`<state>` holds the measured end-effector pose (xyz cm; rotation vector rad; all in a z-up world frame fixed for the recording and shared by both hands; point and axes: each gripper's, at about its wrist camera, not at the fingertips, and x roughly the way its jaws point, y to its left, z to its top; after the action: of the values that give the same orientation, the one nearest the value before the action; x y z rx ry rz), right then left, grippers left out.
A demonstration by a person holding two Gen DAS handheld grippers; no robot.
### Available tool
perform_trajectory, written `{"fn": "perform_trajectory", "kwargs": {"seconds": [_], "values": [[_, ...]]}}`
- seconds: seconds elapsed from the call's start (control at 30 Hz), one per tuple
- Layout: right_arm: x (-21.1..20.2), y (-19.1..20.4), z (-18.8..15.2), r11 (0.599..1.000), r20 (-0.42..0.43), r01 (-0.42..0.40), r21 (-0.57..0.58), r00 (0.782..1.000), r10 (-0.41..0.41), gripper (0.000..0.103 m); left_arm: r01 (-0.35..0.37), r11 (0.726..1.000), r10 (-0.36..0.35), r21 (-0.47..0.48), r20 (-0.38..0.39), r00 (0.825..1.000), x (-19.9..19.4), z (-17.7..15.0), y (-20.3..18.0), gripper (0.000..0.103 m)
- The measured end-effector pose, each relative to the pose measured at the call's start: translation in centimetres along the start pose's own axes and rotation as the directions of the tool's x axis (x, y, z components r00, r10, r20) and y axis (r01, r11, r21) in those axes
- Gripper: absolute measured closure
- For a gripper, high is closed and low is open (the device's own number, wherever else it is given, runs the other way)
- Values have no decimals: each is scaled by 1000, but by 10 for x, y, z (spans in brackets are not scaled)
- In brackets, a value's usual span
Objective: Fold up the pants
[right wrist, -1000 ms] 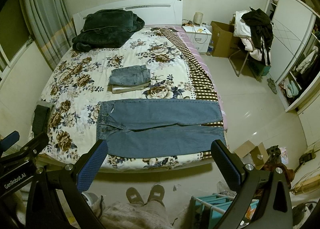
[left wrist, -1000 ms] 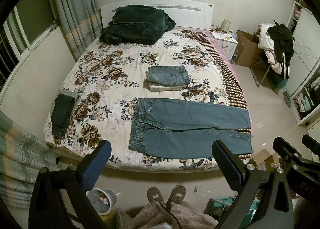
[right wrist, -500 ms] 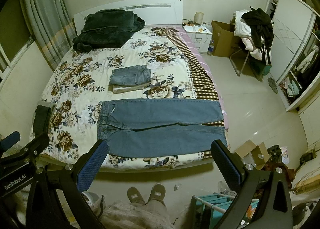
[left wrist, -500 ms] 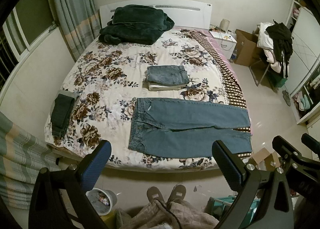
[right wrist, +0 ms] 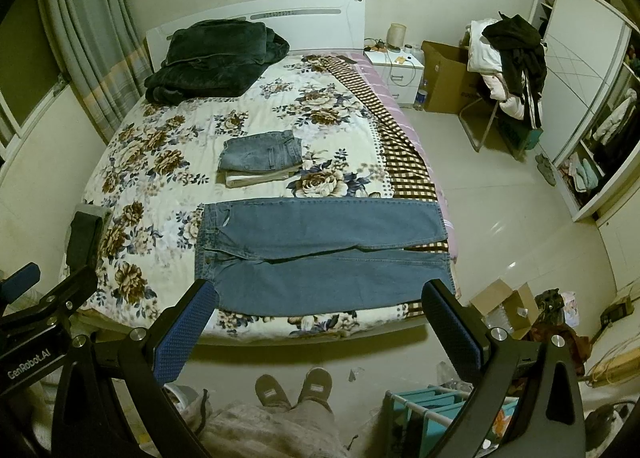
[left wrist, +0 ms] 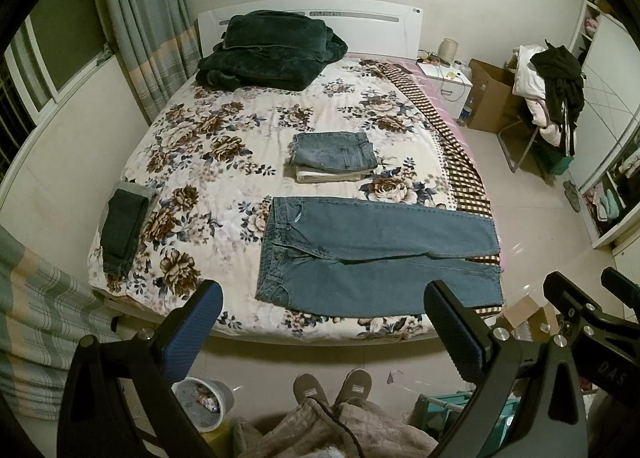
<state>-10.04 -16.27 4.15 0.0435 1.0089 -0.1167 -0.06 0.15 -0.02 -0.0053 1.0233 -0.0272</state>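
Blue jeans (left wrist: 372,254) lie flat and unfolded across the near part of the floral bed (left wrist: 224,162), waist to the left, legs to the right; they also show in the right wrist view (right wrist: 320,250). My left gripper (left wrist: 320,322) is open and empty, held high above the floor in front of the bed. My right gripper (right wrist: 316,318) is open and empty too, beside it to the right. Neither touches the jeans.
A stack of folded pants (left wrist: 334,156) lies mid-bed. Dark folded trousers (left wrist: 122,226) lie at the bed's left edge and a dark green blanket (left wrist: 272,50) by the headboard. A bin (left wrist: 204,402), cardboard boxes (right wrist: 504,306) and a blue rack (right wrist: 432,410) stand on the floor.
Both views have drifted slightly; the bed sits a little higher in frame. Nothing on the bed has moved and both grippers stay open.
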Motion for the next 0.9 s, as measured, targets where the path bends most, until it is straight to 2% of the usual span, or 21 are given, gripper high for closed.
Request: {"fn": "perform_trajectory", "kwargs": {"seconds": [0.9], "values": [[-2,6,6,1000,-10,-2,8,1000,2,0,2,1000,-2,-1,3,1000,0,1,1,0]]}}
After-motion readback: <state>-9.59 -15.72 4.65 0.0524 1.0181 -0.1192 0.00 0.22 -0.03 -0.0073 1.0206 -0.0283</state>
